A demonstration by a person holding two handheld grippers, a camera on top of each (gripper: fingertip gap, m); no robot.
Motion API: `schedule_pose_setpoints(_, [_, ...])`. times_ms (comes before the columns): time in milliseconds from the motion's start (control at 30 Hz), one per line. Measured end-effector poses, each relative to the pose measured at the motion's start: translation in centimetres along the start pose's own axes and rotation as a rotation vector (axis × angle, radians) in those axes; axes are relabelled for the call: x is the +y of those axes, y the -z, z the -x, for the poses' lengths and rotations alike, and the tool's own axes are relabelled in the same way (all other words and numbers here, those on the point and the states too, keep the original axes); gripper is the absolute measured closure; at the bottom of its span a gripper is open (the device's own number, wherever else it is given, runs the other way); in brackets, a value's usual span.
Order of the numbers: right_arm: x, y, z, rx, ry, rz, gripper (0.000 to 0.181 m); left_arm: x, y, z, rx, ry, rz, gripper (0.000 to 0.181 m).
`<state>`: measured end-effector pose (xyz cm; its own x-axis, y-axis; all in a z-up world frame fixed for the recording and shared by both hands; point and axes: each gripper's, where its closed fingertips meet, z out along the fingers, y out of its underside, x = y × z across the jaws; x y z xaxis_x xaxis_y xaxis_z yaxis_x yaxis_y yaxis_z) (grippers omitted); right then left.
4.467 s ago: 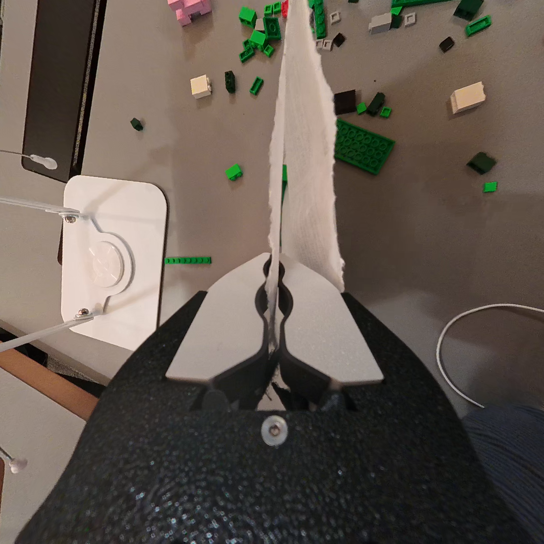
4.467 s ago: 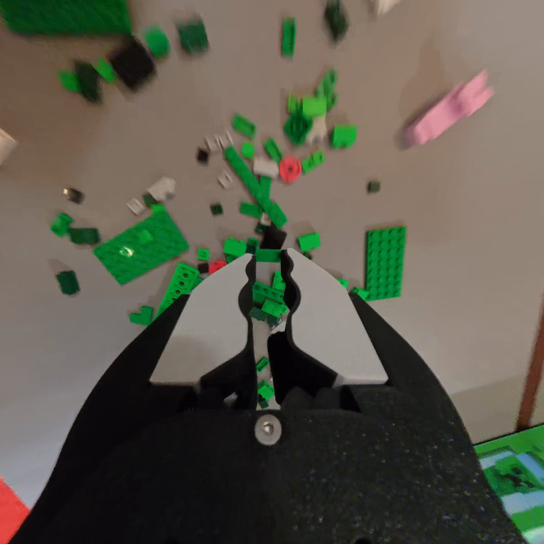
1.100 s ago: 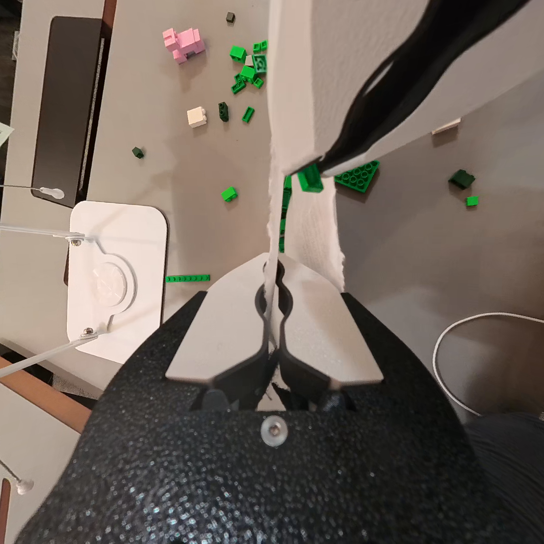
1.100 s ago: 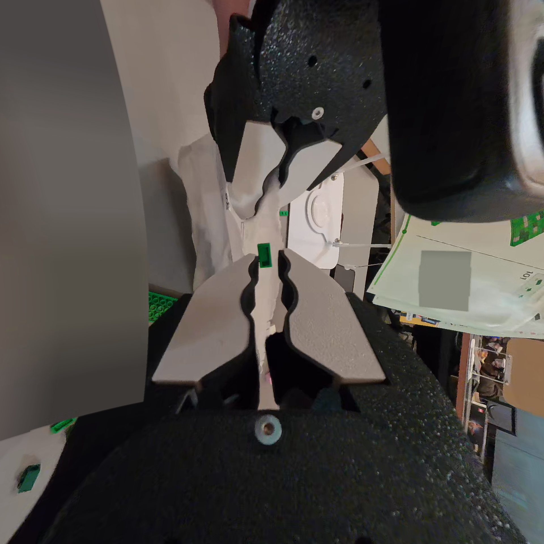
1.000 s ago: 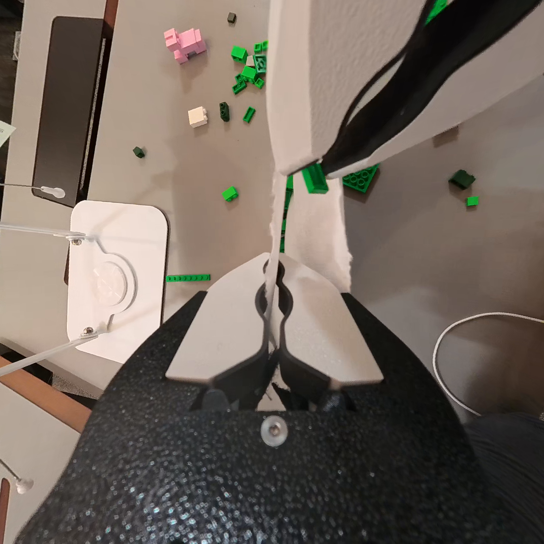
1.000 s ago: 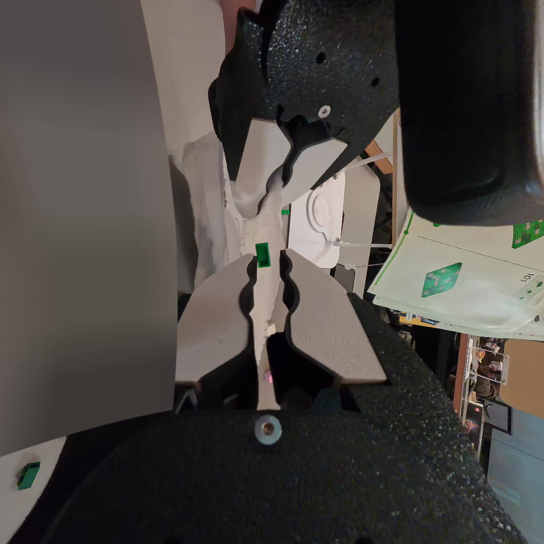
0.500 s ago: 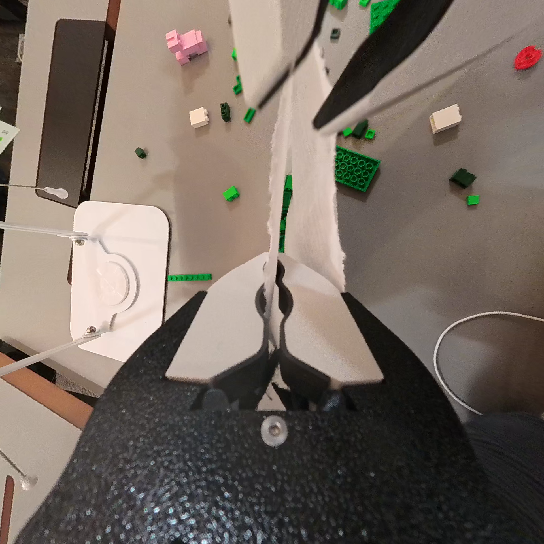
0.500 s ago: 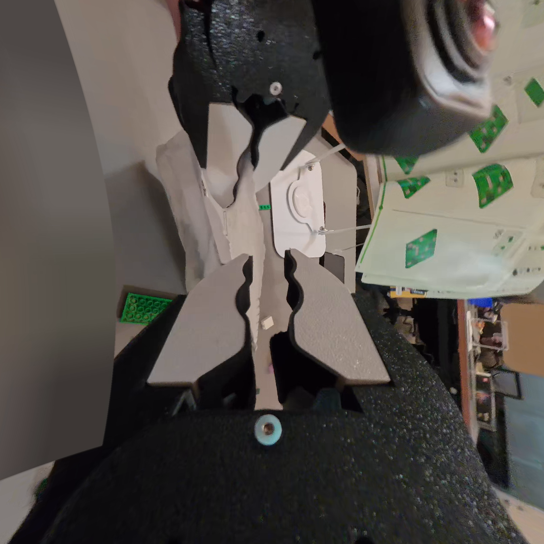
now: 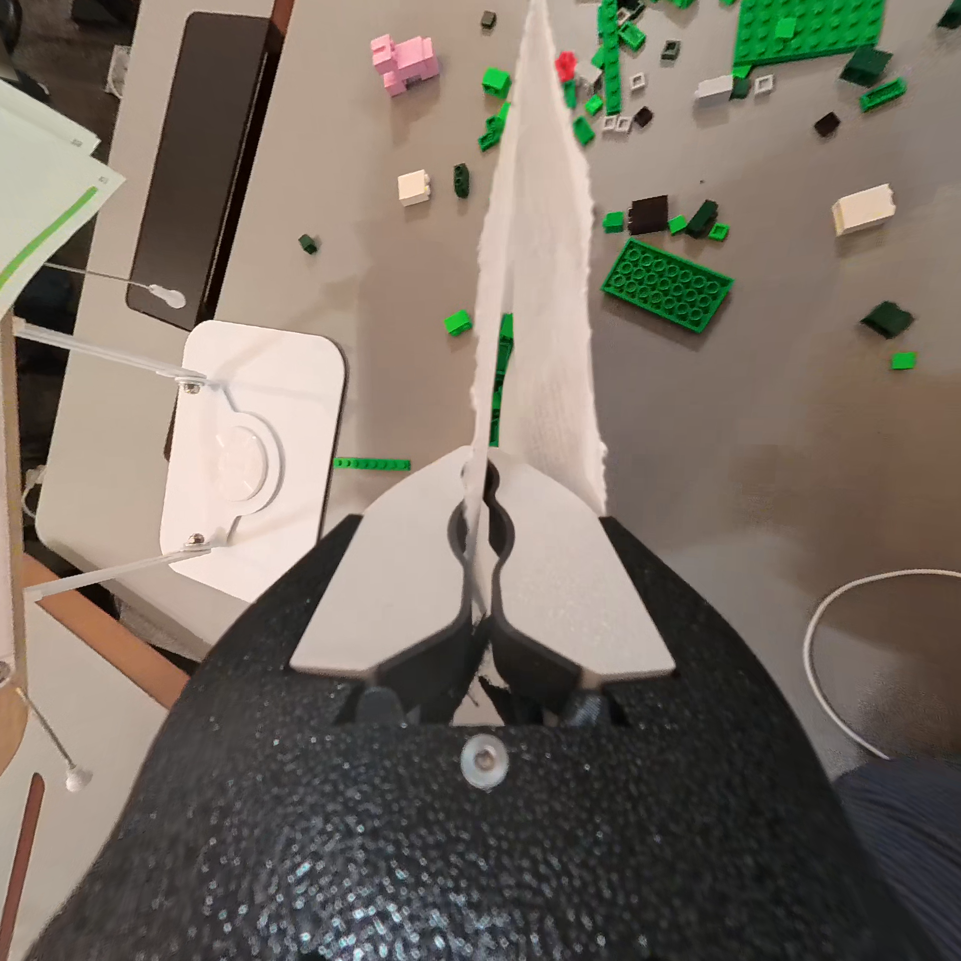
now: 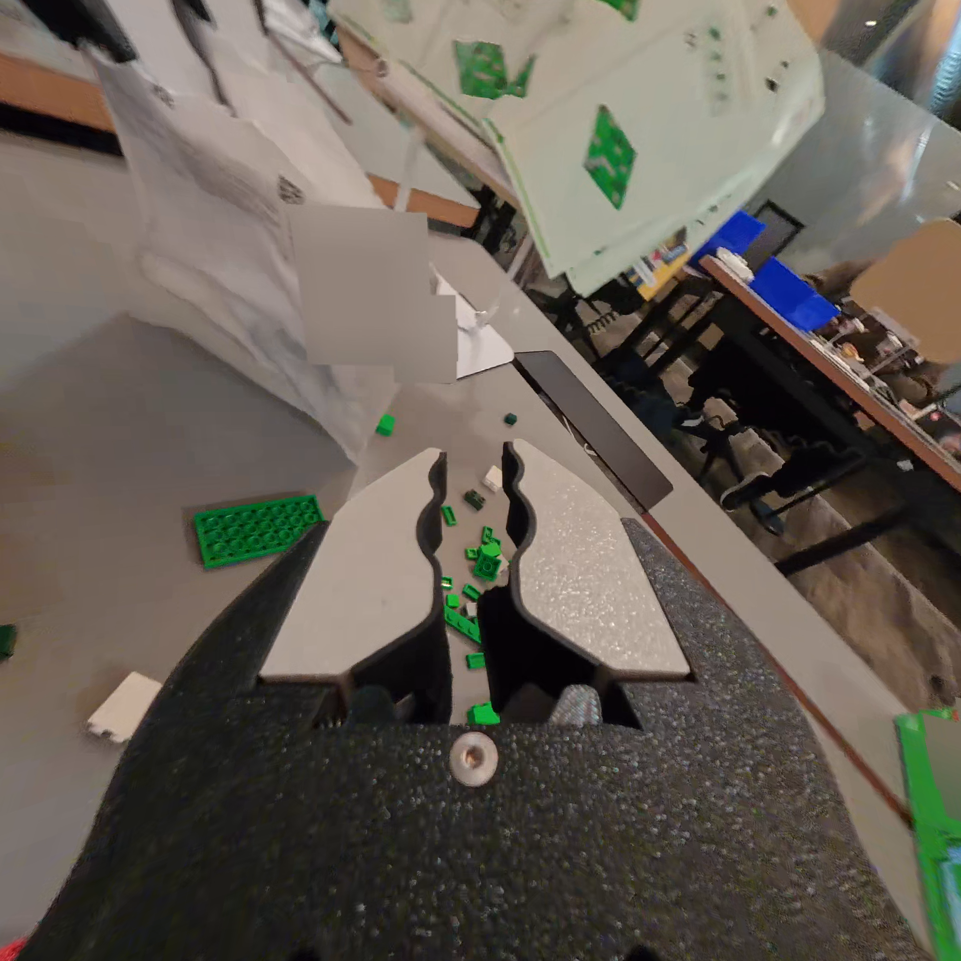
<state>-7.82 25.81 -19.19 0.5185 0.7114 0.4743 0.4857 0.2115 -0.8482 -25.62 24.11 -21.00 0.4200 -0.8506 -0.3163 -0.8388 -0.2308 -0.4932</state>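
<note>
My left gripper (image 9: 481, 468) is shut on the edge of a white paper bag (image 9: 541, 312), which hangs down from the jaws toward the grey table (image 9: 780, 468). In the right wrist view the bag (image 10: 218, 218) hangs at the upper left, partly behind a blurred patch. My right gripper (image 10: 473, 457) is open and empty, low over the table, to the right of the bag and apart from it. Through its jaws I see several small green bricks (image 10: 486, 564) scattered on the table.
A green plate (image 9: 668, 283) lies right of the bag, and it also shows in the right wrist view (image 10: 255, 528). A pink brick figure (image 9: 405, 62), white bricks (image 9: 863, 213), a large green baseplate (image 9: 806, 26), a white stand base (image 9: 249, 457) and a white cable (image 9: 832, 650) surround it. An open booklet (image 10: 650, 104) stands behind. The gap from one gripper's tips to the other's is roughly 20 cm. The green plate (image 9: 668, 283) is about equally far from each gripper, around 15 cm. The right camera catches it too, in the right wrist view (image 10: 262, 531).
My right gripper held a small green brick at the bag's mouth, opened, and has swung away down toward the table, empty. It has left the left wrist view. The left gripper keeps holding the bag.
</note>
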Motion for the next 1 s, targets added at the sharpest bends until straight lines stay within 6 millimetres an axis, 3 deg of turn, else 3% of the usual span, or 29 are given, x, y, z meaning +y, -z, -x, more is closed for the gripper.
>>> schedule_pose_setpoints(200, [4.1, -0.2, -1.9, 0.071, -0.101, 0.038, 0.163, 0.2, -0.5, 0.4, -0.020, -0.010, 0.029, 0.181])
schedule_pose_setpoints(467, [6.2, 1.8, -4.6, 0.094, -0.226, 0.059, 0.159, 0.4, -1.1, -0.5, 0.035, -0.002, 0.060, 0.181])
schedule_pose_setpoints(533, [6.5, 1.9, -3.5, -0.025, -0.296, 0.053, 0.155, 0.4, -1.2, -1.2, 0.086, 0.009, 0.059, 0.181])
schedule_pose_setpoints(667, [5.4, 0.3, 2.6, -0.406, -0.420, 0.063, 0.128, 0.5, -1.4, -1.5, 0.110, 0.014, 0.068, 0.181])
schedule_pose_setpoints(733, [4.9, -0.9, 6.0, -0.534, -0.377, 0.119, 0.115, 0.5, -1.5, -1.5, 0.107, 0.012, 0.071, 0.181])
schedule_pose_setpoints(800, [5.7, -1.9, 8.4, -0.594, -0.254, 0.235, 0.104, 0.6, -1.4, -1.6, 0.115, 0.014, 0.067, 0.181])
schedule_pose_setpoints(900, [6.8, -2.0, 8.4, -0.568, -0.156, 0.322, 0.100, 0.7, -1.2, -1.8, 0.130, 0.017, 0.067, 0.181])
schedule_pose_setpoints(1000, [8.1, -0.1, 5.1, -0.471, -0.270, 0.368, 0.098, 0.8, -1.2, -1.7, 0.122, 0.011, 0.065, 0.181])
